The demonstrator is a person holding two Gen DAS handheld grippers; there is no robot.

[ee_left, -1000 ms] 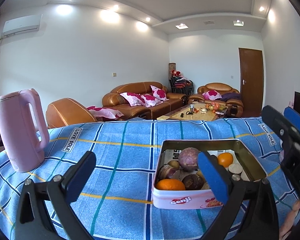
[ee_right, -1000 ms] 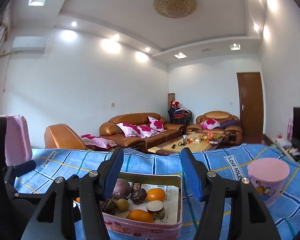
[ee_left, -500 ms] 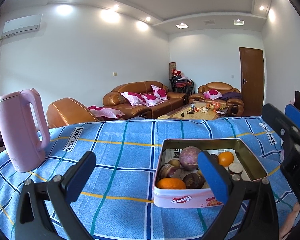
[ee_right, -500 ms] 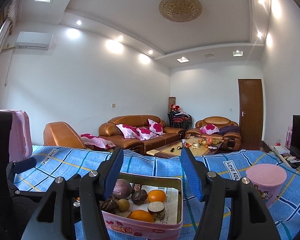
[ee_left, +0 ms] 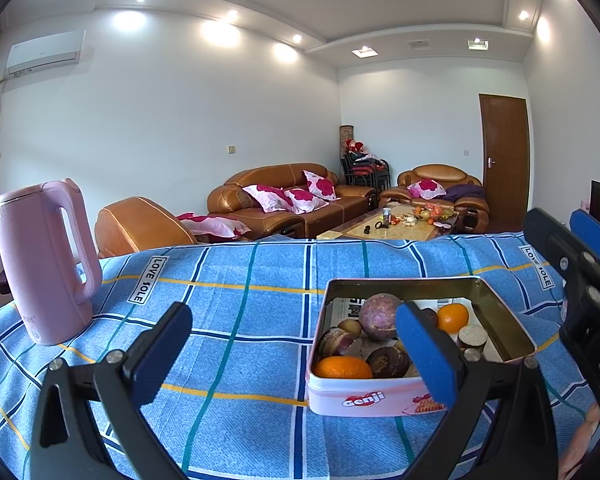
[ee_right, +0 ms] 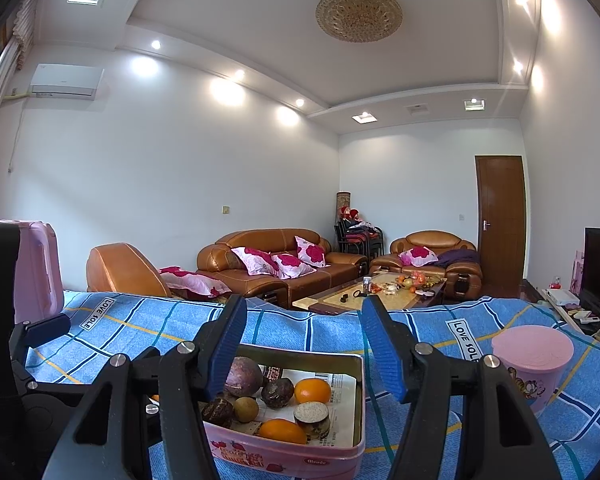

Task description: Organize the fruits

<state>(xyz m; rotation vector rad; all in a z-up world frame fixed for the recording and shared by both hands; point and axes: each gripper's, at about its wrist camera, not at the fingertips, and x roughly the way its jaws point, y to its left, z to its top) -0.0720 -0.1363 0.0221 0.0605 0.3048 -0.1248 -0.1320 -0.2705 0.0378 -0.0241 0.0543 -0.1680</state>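
Observation:
A pink tin lined with newspaper holds several fruits: two oranges, a round purple fruit, dark passion fruits and a small brown one. In the right wrist view the tin sits just below my fingers, with the purple fruit and an orange in it. My left gripper is open and empty, above the cloth left of the tin. My right gripper is open and empty, above the tin's far side; it also shows at the right edge of the left wrist view.
A blue checked cloth covers the table. A pink kettle stands at the far left. A pink lidded cup stands to the right of the tin. Sofas and a coffee table lie beyond the far edge.
Both cameras have tilted upward a little, so the table and tin sit lower in view. Both grippers stay open; nothing in the tin has moved.

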